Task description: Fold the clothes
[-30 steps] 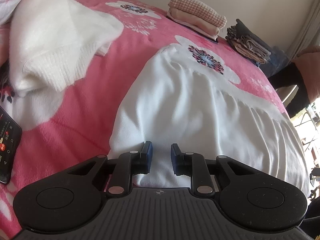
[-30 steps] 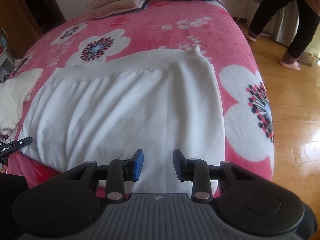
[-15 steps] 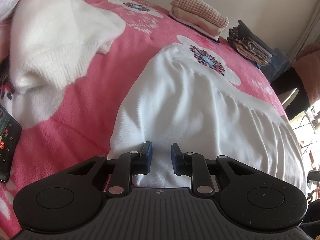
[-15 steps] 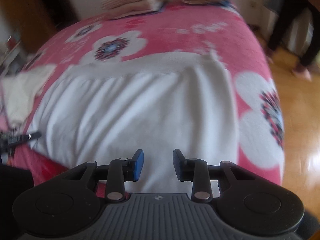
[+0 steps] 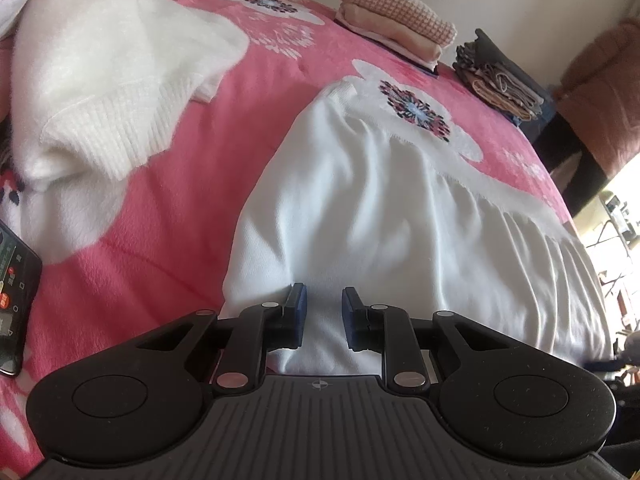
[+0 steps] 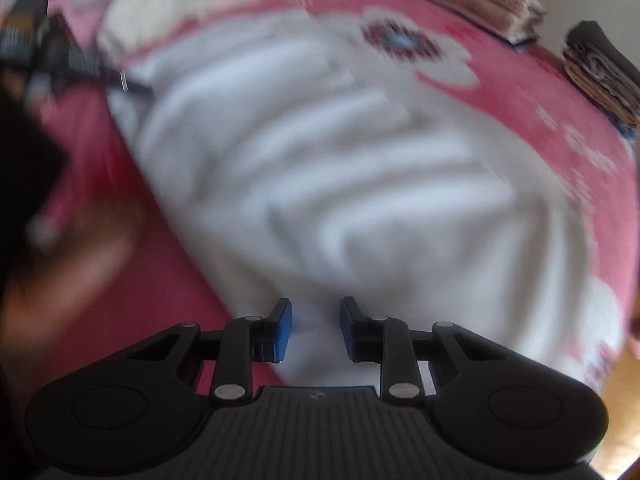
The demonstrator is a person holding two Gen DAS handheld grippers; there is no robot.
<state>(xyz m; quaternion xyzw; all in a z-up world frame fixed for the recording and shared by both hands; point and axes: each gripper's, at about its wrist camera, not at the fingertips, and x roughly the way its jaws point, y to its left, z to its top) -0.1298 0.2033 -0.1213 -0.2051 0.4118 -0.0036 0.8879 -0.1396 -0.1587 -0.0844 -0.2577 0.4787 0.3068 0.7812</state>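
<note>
Left wrist: left gripper (image 5: 322, 312) low over the near edge of the white garment (image 5: 400, 220), which lies flat on the pink blanket (image 5: 180, 208). Jaws narrowly parted; white cloth fills the gap, but pinch or not, can't tell. Knit sweater (image 5: 100, 80) upper left, phone (image 5: 16, 300) at left edge, two folded stacks (image 5: 396, 36) far back.

Right wrist: heavy blur. Right gripper (image 6: 316, 330) over the garment's (image 6: 360, 180) near edge, jaws just been closing, narrow gap left, cloth seen between them; grip unclear.
</note>
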